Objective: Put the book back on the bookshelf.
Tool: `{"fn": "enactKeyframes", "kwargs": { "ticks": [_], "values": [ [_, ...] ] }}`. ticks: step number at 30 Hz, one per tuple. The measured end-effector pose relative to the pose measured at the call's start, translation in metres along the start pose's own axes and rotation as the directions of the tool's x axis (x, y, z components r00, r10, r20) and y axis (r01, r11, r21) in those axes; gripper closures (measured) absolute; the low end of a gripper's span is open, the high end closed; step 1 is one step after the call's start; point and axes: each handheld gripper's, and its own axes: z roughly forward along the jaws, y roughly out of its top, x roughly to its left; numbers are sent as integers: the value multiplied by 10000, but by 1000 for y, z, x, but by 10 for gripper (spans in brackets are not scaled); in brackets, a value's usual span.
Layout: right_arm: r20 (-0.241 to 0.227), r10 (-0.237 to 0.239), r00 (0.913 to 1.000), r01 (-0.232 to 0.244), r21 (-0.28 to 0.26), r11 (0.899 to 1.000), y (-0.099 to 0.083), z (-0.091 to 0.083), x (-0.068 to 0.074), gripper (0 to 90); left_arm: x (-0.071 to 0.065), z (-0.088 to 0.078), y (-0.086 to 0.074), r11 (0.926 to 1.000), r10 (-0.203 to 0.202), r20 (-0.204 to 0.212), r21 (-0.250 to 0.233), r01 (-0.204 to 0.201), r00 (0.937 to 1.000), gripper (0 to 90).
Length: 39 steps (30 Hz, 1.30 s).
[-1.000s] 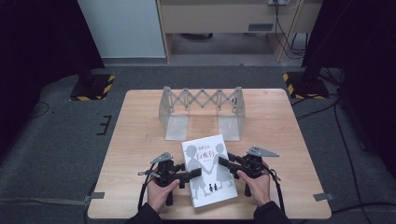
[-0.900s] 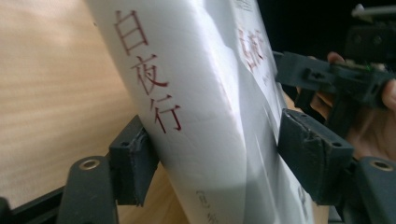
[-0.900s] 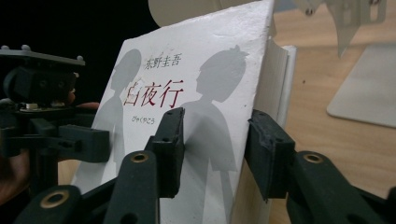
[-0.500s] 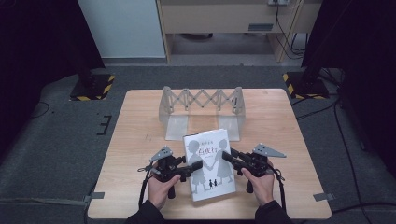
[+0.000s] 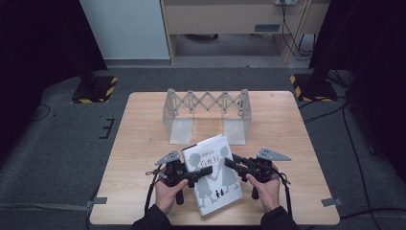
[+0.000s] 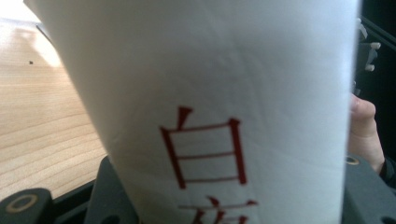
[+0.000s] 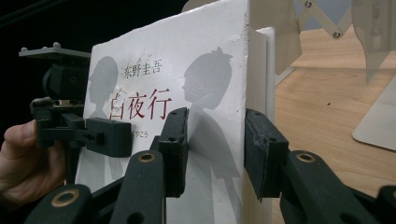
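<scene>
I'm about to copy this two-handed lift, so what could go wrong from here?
Both grippers pinch the white book only at its side edges, the right gripper on a narrow strip, so it might twist or slip out. The folding rack stands just beyond it; swinging the book forward carelessly could knock the rack. The left gripper shows little jaw contact.

Two black handheld grippers are seen from above. The left gripper (image 5: 205, 172) and the right gripper (image 5: 229, 163) are each topped by a grey three-cornered plate, and a black cable is looped down from each toward the person. Dark sleeves are worn to the wrists. In the right gripper view, matte black jaws with flat rectangular pads are carried on link arms pinned with brass-coloured rivets, and small dark screws are set into the pad edges.
</scene>
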Motion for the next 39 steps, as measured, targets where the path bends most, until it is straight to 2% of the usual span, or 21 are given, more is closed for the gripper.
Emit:
{"fn": "enactKeyframes", "kwargs": {
  "ticks": [7, 10, 17, 19, 20, 24, 27, 30, 36, 39],
  "values": [
    [72, 107, 9999, -107, -46, 9999, 1, -1, -3, 597, -2, -1, 1, 9999, -91, 2, 91, 91, 10000, 461],
    [168, 271, 9995, -273, 125, 9995, 0, -5, -8, 581, -2, -2, 2, 9998, -174, -34, 111, 174, 9998, 469],
    [-289, 640, 9975, -615, 808, 9948, -11, 0, -10, 608, 2, -9, 9, 9988, -489, -377, -58, 488, 9981, 478],
    [-462, 577, 9973, -531, 964, 9939, -13, 3, -7, 622, 2, -12, 12, 9984, -515, -462, -256, 504, 9976, 489],
    [-444, 470, 9979, -430, 862, 9954, -14, 5, -6, 623, 2, -13, 13, 9976, -577, -475, -402, 558, 9972, 496],
    [-460, 103, 9989, -60, 926, 9957, -11, 6, -3, 625, -1, -12, 13, 9981, -338, -538, -542, 309, 9980, 494],
    [-483, 96, 9988, -53, 887, 9960, -11, 5, -3, 625, -3, -8, 14, 9973, -219, -602, -713, 176, 9979, 485],
    [-546, 39, 9985, 9, 884, 9961, -11, 3, -4, 624, -4, -4, 15, 9957, -246, -465, -899, 203, 9986, 466],
    [-578, 23, 9983, 28, 879, 9961, -10, 1, -5, 624, -8, -1, 20, 9981, 5, -718, -610, -49, 9974, 468],
    [-595, -45, 9982, 97, 867, 9962, -10, 2, -5, 623, -9, -3, 20, 9978, 82, -774, -653, -133, 9970, 472]
  ]
}}
